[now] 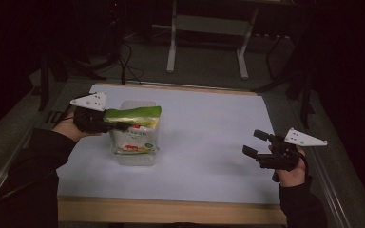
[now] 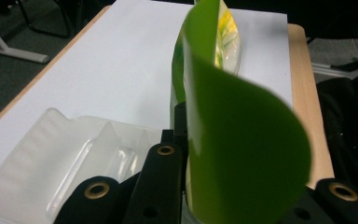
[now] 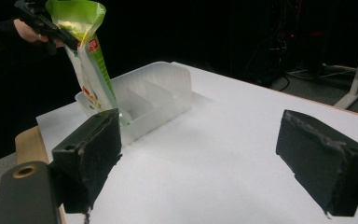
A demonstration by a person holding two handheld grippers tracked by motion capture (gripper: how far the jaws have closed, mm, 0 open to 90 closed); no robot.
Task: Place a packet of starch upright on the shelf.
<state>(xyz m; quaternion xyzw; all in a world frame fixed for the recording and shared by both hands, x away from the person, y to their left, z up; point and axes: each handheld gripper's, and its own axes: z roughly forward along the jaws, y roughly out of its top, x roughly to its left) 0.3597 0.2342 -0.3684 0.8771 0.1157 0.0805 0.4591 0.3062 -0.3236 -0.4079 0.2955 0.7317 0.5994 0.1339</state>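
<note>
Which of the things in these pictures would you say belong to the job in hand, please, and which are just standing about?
In the job, as far as I can judge:
- green snack bag, gripped by the left gripper
- clear plastic container beneath it
- right gripper, open, apart from both

Just about:
- white stand beyond the table
- floor cables

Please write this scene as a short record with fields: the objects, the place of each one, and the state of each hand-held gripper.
surface: white table top
container: clear plastic tray with dividers, on table
pouch: green and white pouch, hanging over tray
left hand-held gripper: shut on pouch top, raised
right hand-held gripper: open, holds nothing, near the table's right edge
</note>
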